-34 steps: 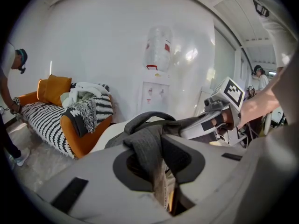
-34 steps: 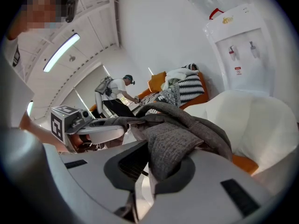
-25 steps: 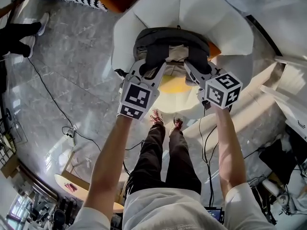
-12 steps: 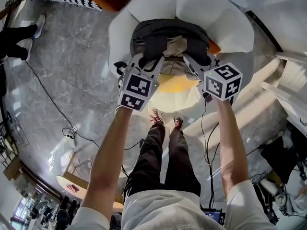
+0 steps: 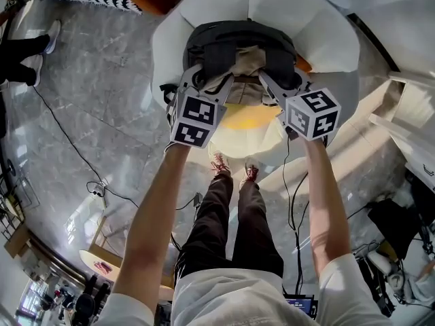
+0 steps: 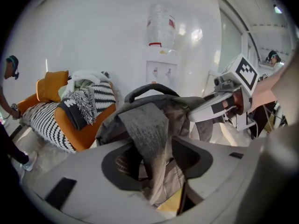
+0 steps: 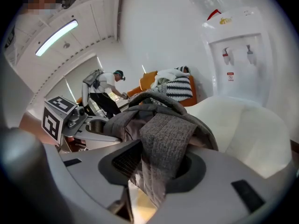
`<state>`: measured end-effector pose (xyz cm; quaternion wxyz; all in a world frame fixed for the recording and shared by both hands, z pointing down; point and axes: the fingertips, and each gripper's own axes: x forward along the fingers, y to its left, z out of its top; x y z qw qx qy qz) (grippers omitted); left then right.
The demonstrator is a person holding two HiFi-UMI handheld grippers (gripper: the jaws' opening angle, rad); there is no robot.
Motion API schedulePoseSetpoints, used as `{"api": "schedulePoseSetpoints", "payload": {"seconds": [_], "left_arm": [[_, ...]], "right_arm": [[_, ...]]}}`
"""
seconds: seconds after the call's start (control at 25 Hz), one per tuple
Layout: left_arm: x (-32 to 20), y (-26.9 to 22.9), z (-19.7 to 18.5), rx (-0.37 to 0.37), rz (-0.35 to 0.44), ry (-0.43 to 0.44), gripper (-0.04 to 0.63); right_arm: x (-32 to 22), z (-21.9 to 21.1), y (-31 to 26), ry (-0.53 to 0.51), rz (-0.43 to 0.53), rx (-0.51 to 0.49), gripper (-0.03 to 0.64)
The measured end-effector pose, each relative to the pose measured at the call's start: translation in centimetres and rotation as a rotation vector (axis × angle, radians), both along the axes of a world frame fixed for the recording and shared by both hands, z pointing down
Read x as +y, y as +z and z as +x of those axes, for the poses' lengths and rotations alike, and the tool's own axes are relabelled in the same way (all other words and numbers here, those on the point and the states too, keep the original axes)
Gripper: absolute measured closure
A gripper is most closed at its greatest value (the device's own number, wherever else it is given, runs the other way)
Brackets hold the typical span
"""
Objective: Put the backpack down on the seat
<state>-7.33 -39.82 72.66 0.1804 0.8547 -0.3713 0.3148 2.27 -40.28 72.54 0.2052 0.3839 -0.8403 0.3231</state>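
Head view: one backpack (image 5: 241, 46), dark grey, stands on the white seat (image 5: 326, 39) with its back panel and straps turned toward you and its foot by a yellow cushion (image 5: 248, 119). It looks to be resting on the seat rather than hanging, though the contact itself is hidden under the bag. Your left gripper (image 5: 209, 83) and right gripper (image 5: 280, 87) sit low against the bag, one at each strap. Left gripper view: the jaws are apart, having just been opening. One shoulder strap (image 6: 147, 129) hangs slack through the gap with space on either side, and the pads are not pressing it. Right gripper view: the same entry, jaws apart and just opened, with the other shoulder strap (image 7: 163, 143) draped loosely between them, unclamped, and the seat's white back beyond. Status, as judged: the set-down is done or very nearly so, with the bag released on the seat. Outstanding: you have yet to draw both grippers back clear of the straps without snagging them, and to confirm that the bag stands unaided.
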Motion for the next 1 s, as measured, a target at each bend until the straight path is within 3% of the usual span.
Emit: {"api": "schedulePoseSetpoints", "payload": {"seconds": [0.16, 0.52, 0.72, 1.0], "left_arm": [[-0.1, -0.1, -0.5, 0.021, -0.005, -0.040, 0.340], [0.7, -0.8, -3.2, 0.024, -0.024, -0.098, 0.330], [0.2, -0.4, -4.9, 0.008, -0.038, -0.136, 0.330], [1.8, -1.5, -5.8, 0.010, -0.046, -0.160, 0.330]], "right_arm": [[0.0, 1.1, 0.0, 0.036, 0.003, 0.018, 0.460], [0.3, 3.6, -1.2, 0.119, 0.008, 0.078, 0.446], [-0.2, 4.5, -2.3, 0.107, 0.075, 0.191, 0.446], [1.5, 4.8, -4.3, 0.091, 0.128, 0.216, 0.446]]}}
